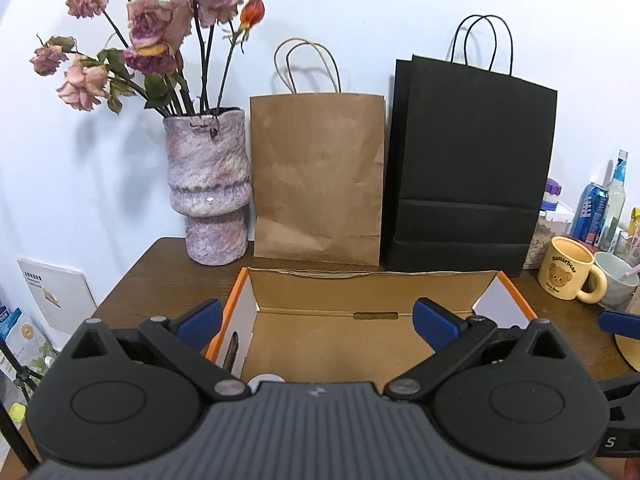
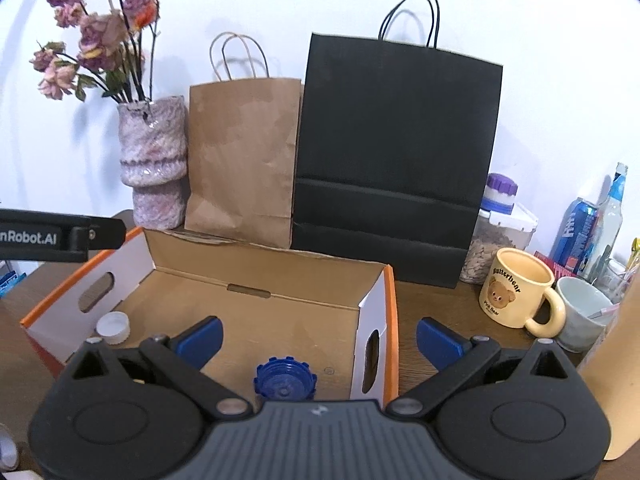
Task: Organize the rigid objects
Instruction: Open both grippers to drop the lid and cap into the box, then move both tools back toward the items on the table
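So the open cardboard box [image 2: 256, 312] fills the lower middle of both views, sitting on the brown table [image 1: 152, 276] with its lid folded back against the bags. Looks like it's the bin everything gets sorted into, which is why both grippers hover right over its near edge.

Behind it, along the wall: a black paper bag [image 2: 396, 152] in the upper middle-right, a brown paper bag [image 2: 240, 160] just left of it, and a mottled pink vase [image 2: 154, 164] of dried roses at upper left. They crowd the back of the box, so I'd guess anything has to come in from the front.

At right, well clear of the box, there's a yellow bear mug [image 2: 516, 288], a pale cup [image 2: 580, 312] touching its handle, then a can and bottle at the edge.

Inside the box: a blue bottle cap [image 2: 284, 380] at the bottom centre of the right wrist view, and a white cap [image 2: 114, 328] near the left wall.

Left gripper [image 1: 316, 320] has its jaws spread wide, holding nothing. Right gripper [image 2: 320, 336] is the same: wide apart and empty, with the blue cap lying loose below it.
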A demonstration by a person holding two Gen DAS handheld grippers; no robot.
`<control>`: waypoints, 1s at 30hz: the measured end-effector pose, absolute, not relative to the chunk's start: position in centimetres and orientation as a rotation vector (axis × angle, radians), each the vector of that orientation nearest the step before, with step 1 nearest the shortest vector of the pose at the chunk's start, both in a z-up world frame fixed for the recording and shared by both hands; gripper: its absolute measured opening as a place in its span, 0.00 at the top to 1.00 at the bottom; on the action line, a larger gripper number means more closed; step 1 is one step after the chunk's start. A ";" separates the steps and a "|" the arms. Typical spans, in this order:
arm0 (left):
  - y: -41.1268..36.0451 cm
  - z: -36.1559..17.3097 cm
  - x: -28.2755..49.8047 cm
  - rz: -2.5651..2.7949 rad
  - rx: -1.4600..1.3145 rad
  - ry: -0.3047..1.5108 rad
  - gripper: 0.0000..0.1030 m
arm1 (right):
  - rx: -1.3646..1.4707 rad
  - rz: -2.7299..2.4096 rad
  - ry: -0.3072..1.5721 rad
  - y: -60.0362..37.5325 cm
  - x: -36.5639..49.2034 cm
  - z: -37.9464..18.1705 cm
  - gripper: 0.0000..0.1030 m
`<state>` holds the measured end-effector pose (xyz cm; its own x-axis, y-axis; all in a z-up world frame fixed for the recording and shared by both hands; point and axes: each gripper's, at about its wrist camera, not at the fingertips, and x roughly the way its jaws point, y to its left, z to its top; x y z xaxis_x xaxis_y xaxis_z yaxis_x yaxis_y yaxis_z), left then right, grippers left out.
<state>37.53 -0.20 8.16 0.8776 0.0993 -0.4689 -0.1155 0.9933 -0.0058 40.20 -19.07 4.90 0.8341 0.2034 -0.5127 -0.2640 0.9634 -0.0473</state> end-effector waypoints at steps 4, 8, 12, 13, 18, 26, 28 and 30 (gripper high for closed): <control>-0.4 9.0 35.9 0.112 -0.029 0.471 0.00 | -0.114 0.252 0.509 -19.4 38.3 5.8 0.00; -0.6 9.7 33.9 0.106 -0.028 0.462 0.00 | -0.108 0.255 0.488 -19.9 36.2 6.6 0.00; -0.8 10.0 31.9 0.101 -0.019 0.461 0.00 | -0.102 0.258 0.472 -20.4 34.0 7.1 0.00; -0.8 10.1 31.4 0.099 -0.020 0.461 0.00 | -0.102 0.258 0.469 -20.6 33.5 7.1 0.00; -0.7 10.3 29.2 0.087 -0.027 0.467 0.00 | -0.100 0.261 0.458 -21.5 30.8 7.1 0.00; -0.5 10.2 25.3 0.070 -0.019 0.450 0.00 | -0.084 0.262 0.447 -23.1 26.9 6.4 0.00; -0.5 10.1 24.2 0.063 -0.013 0.444 0.00 | -0.078 0.262 0.446 -23.5 26.0 6.2 0.00; -0.6 10.0 23.2 0.056 -0.014 0.439 0.00 | -0.082 0.271 0.442 -23.7 25.0 6.0 0.00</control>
<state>23.20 -0.56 9.96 0.9037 0.0512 -0.4250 -0.0571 0.9984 -0.0010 24.99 -23.74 5.99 0.8686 0.2412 -0.4328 -0.2764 0.9608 -0.0193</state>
